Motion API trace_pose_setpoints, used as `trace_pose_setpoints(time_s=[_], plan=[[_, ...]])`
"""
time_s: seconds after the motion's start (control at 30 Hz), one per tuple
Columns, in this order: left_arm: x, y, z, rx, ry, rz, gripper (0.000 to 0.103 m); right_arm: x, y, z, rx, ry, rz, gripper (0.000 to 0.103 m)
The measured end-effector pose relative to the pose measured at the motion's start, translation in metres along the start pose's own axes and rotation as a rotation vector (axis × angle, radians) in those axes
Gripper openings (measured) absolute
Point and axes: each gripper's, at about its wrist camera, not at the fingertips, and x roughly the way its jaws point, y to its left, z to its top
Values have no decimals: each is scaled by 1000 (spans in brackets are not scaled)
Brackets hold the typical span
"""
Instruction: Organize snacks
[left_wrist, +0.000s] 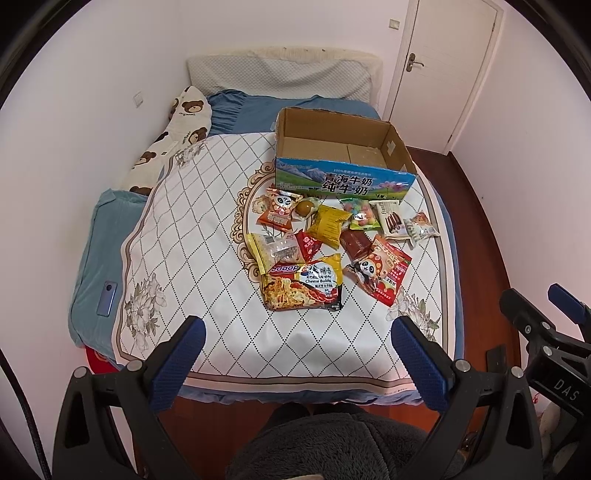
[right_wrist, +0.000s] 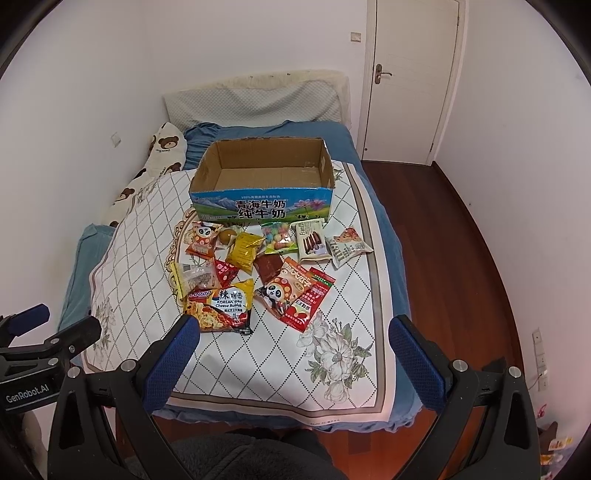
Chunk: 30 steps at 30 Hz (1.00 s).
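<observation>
An open, empty cardboard milk box (left_wrist: 343, 181) (right_wrist: 262, 206) stands on the bed. In front of it lies a heap of several snack packets: a Korean noodle pack (left_wrist: 304, 286) (right_wrist: 221, 308) nearest me, a red panda packet (left_wrist: 380, 269) (right_wrist: 295, 293), a yellow bag (left_wrist: 327, 225) (right_wrist: 243, 249), a biscuit pack (left_wrist: 389, 219) (right_wrist: 312, 242). My left gripper (left_wrist: 295, 326) is open and empty, above the bed's near edge. My right gripper (right_wrist: 293, 326) is open and empty, beside it; its fingers (left_wrist: 565, 302) also show in the left wrist view.
The bed has a white diamond-pattern cover (left_wrist: 192, 229) over a blue quilt (right_wrist: 384, 229). A bear-print pillow (left_wrist: 177, 136) and a grey pillow (left_wrist: 280, 75) lie at the head. A phone (left_wrist: 107, 298) lies on the left. A white door (right_wrist: 406, 77) and wooden floor (right_wrist: 461, 236) are to the right.
</observation>
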Motion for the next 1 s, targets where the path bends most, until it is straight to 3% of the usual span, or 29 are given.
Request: trace_pose_setpoints(time_s=[0.47,0.67,0.77,0.87,1.0], plan=[[3,-2,1,-1,3,0,103,4,-3,2,4,6,9,103],[38,7,16,-69,17,6,103,24,-13,7,42,20,22,103],[84,18,30,-128,72,7,103,61,-25,11,94,44,18,103],[143,27,37,-177,187,12,103,113,-36,15,135,104,12,103],[228,45,35,-370,392,-87,93,188,-48,15,194,218,51,103]])
